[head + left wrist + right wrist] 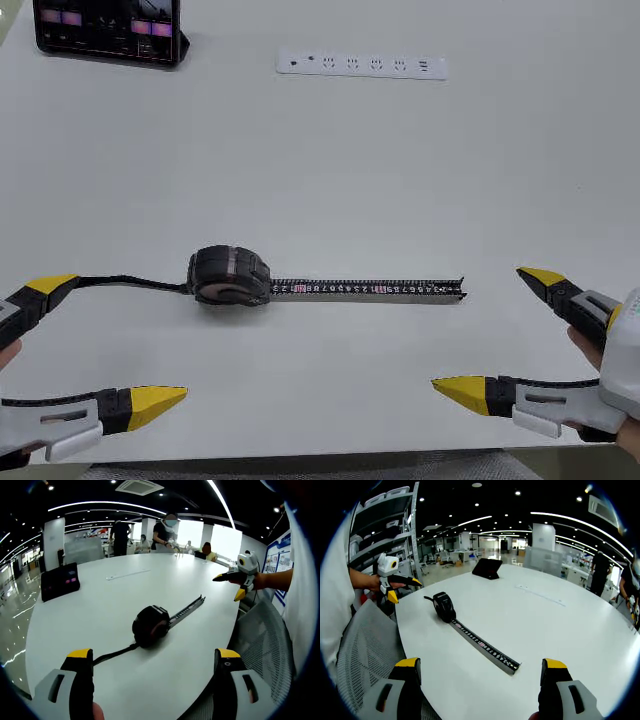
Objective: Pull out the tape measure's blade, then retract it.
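Note:
A black tape measure point(229, 276) lies on the white table point(330, 170), its blade point(366, 290) pulled out to the right and resting flat, a black wrist strap point(130, 282) trailing left. My left gripper point(95, 345) stands open at the table's near left, behind the case point(151, 625). My right gripper point(505, 335) stands open at the near right, short of the blade's hooked end point(512, 666). Neither touches the tape measure point(444, 606). Each gripper view catches the other gripper: the right gripper point(235, 582) and the left gripper point(400, 587).
A white power strip point(361, 65) lies at the far middle of the table. A black tablet-like device point(108, 30) stands at the far left. A grey mesh chair point(370, 655) sits against the near table edge. People stand in the background point(165, 532).

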`<move>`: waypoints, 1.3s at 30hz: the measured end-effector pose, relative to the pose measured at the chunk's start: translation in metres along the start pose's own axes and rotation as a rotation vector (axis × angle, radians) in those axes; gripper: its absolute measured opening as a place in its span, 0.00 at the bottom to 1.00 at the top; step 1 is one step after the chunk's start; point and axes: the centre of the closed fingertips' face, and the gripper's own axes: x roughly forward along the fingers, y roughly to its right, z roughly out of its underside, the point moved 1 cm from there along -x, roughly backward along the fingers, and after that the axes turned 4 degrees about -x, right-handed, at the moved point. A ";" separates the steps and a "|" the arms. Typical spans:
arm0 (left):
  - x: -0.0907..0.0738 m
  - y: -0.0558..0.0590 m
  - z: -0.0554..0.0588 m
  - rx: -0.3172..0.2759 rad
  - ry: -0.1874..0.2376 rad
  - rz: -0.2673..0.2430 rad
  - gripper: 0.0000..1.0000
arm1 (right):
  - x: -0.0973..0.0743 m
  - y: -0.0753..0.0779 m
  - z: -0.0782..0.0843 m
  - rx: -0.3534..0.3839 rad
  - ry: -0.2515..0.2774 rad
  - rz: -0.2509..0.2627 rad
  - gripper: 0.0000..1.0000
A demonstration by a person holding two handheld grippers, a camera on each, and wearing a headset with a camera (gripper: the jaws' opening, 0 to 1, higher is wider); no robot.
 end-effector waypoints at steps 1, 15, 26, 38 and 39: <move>0.000 0.000 0.000 -0.001 0.000 0.001 0.99 | 0.000 0.000 0.000 0.000 -0.002 0.001 0.99; 0.007 0.003 -0.004 -0.011 0.001 -0.002 0.99 | 0.001 0.001 0.001 -0.003 -0.005 -0.003 0.98; 0.014 0.005 -0.009 -0.011 0.013 0.001 0.99 | 0.001 -0.001 0.003 -0.002 -0.010 -0.005 0.97; 0.030 0.008 -0.011 -0.052 0.014 -0.018 0.99 | 0.005 0.005 0.005 -0.009 -0.015 -0.005 0.96; 0.032 0.008 -0.011 -0.054 0.013 -0.021 0.98 | 0.005 0.006 0.005 -0.010 -0.015 -0.005 0.96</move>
